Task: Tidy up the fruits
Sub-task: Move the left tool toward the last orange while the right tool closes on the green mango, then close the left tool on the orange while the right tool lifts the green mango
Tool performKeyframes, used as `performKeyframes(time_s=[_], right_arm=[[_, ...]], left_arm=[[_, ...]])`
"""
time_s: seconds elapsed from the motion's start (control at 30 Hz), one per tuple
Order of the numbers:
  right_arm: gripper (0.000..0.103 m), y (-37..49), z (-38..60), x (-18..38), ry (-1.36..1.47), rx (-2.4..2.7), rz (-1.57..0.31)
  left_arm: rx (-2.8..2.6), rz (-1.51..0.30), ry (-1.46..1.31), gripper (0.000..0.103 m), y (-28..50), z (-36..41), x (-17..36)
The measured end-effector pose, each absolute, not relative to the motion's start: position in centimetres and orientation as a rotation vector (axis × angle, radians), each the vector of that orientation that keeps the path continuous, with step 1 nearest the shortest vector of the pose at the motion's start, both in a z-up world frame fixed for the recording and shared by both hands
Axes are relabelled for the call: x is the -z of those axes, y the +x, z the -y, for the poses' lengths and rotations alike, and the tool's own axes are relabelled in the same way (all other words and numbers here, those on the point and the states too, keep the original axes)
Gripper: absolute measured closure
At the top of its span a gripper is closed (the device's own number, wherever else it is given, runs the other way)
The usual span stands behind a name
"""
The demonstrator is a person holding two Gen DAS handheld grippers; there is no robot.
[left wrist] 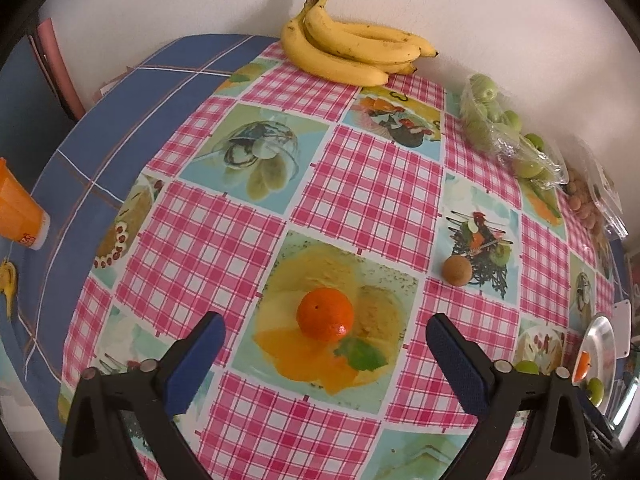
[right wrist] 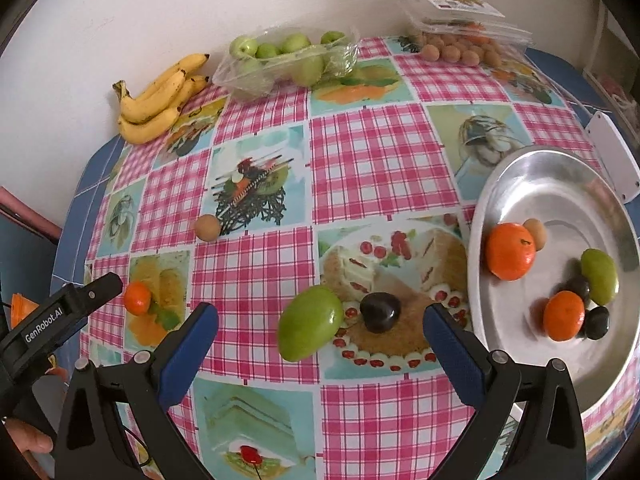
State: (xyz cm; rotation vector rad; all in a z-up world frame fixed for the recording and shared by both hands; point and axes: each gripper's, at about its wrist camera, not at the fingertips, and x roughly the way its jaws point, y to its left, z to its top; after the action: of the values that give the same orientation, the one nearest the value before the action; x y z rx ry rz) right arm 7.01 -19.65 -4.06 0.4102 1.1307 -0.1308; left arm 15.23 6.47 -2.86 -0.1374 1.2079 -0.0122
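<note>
- Left gripper has its fingers spread wide, the tangerine sitting loose on the tablecloth between them, untouched.
- Looks light, round, soft-skinned and rolly, so I'd squeeze gently across its middle.
- Right gripper is spread too, over a green fruit and a dark plum, beside the metal tray.

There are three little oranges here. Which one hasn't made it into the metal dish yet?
The orange lying alone on the tablecloth, framed by the left gripper. The other two oranges already sit in the metal dish among other fruit.
</note>
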Motion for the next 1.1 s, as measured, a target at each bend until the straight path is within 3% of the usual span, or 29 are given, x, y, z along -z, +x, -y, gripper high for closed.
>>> performKeyframes(time_s=[0.1, 0.17, 0.37, 0.67, 1.1], right_arm=[[0.009, 7.2, 19.4, 4.4, 0.398, 0.126, -1.138], [0.025, 7.3, 19.2, 4.6, 0.388, 0.123, -1.145], [0.051, 7.7, 18.6, 5.6, 0.365, 0.128, -1.180], [0.059, 8.2, 17.7, 6.2, 0.337, 0.120, -1.203], [0.059, 9.0, 16.3, 6.0, 0.355, 0.045, -1.177]], left_arm=[[0.015, -1.221, -0.142, 0.013, 15.5, -6.6, 3.3], [0.014, -1.224, -0.143, 0.015, 15.7, -6.6, 3.5], [0.011, -1.252, -0.138, 0.028, 16.1, -6.6, 4.6], [0.023, -1.288, -0.167, 0.045, 16.6, -6.8, 5.8], [0.035, -1.292, -0.189, 0.050, 16.8, -6.8, 6.0]])
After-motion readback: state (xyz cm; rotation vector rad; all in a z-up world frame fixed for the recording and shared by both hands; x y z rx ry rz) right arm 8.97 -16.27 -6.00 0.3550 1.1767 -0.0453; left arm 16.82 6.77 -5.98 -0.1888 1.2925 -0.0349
